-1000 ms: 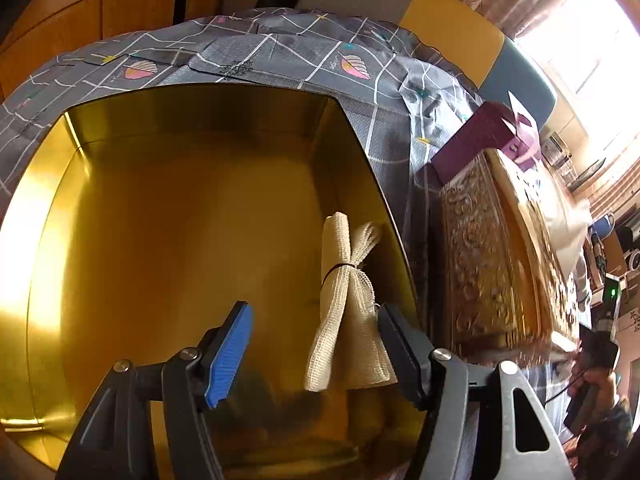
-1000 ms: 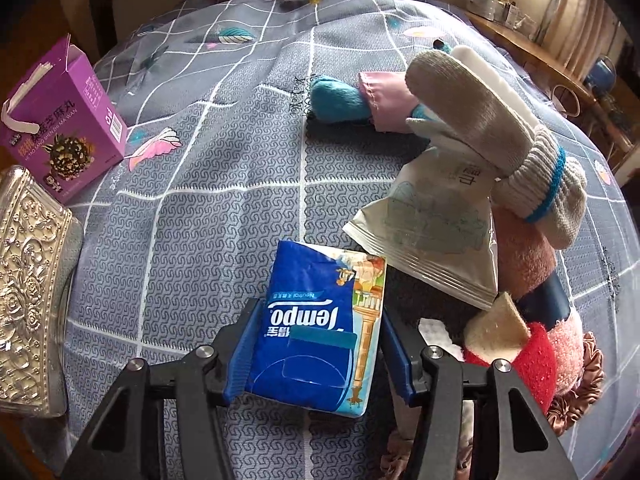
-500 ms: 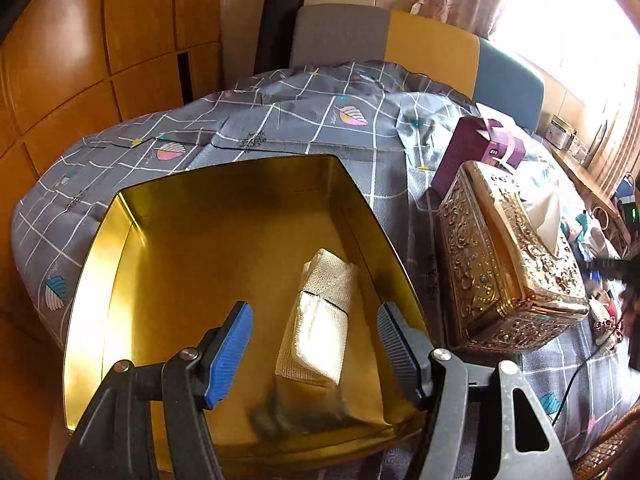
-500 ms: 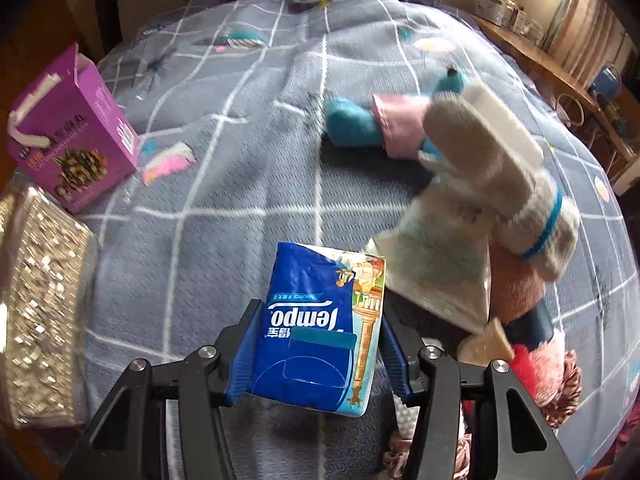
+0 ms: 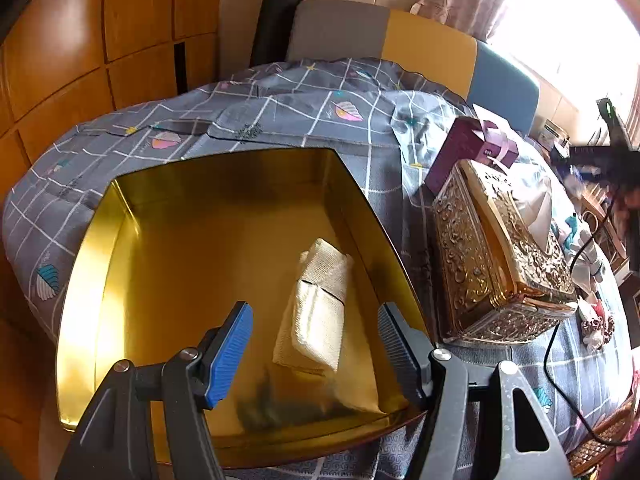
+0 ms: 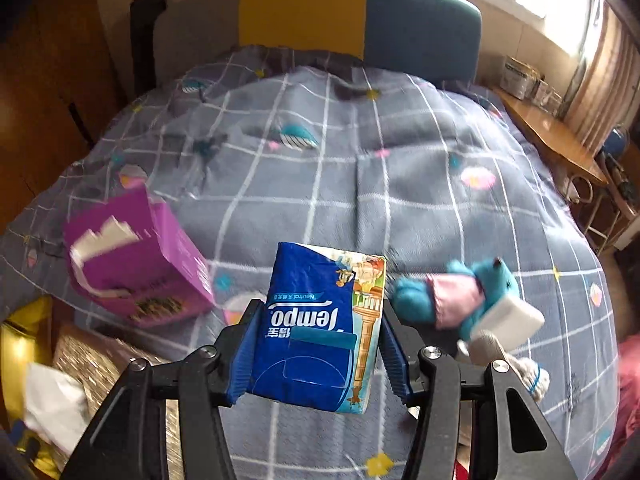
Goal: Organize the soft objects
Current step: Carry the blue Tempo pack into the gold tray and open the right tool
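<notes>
Only the left wrist view showed the inside of the gold tin (image 5: 120, 240): a cream mesh cloth bundle (image 5: 316, 308) lay on its floor toward the right wall, in the lower centre of the frame. The left gripper (image 5: 314, 344) hung above it with its jaws spread wide and nothing between them. Left of the bundle most of the tin's floor lay bare, and the near rim crossed the bottom of the frame under the gripper.

Only the right wrist view showed the blue tissue pack (image 6: 320, 332), pinched at both sides by the right gripper (image 6: 318, 344) and lifted off the grey checked bedspread (image 6: 400, 184) at lower centre. To its right lay a teal plush toy (image 6: 452, 292) beside a grey knitted mitten (image 6: 516, 364), blurred.

Both views caught the purple box (image 6: 140, 260) and the ornate gold tissue box (image 5: 492, 256); in the right view the latter sat at lower left, with a sliver of the tin at the left edge. The bedspread's upper middle was uncluttered up to the headboard (image 6: 360, 20).
</notes>
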`<state>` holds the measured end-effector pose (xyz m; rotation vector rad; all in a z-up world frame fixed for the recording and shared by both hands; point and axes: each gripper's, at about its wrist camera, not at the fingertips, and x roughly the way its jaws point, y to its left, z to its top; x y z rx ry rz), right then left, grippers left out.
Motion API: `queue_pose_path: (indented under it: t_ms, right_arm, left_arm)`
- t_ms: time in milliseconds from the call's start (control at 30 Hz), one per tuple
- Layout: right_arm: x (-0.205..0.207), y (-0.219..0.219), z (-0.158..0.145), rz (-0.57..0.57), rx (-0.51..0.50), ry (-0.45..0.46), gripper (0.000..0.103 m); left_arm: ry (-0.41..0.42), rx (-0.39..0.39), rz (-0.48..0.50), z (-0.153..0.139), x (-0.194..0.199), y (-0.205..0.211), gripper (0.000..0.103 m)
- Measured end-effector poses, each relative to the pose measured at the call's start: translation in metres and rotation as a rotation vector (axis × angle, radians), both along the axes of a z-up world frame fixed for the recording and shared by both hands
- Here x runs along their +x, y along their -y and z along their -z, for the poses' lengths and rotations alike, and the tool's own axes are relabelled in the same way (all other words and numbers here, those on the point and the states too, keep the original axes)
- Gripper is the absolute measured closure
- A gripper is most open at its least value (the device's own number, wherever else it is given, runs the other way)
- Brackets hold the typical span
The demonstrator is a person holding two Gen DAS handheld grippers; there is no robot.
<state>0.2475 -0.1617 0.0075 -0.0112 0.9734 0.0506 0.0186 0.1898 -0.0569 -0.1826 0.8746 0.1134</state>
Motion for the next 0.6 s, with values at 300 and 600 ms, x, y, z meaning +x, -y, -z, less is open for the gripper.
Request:
queue_pose_path:
  t_ms: [300, 600]
  right_arm:
    - [-0.015, -0.099, -0.058, -0.339, 0.102, 0.148, 0.047]
    - [-0.098, -0.188, -0.048, -0.731, 0.13, 0.104, 0.047]
  left_arm:
    - [0.034, 0.057, -0.042, -0.012, -0.004, -0.002, 0.037]
    - [0.036, 0.052, -0.081, -0.011, -0.009, -0.013, 0.037]
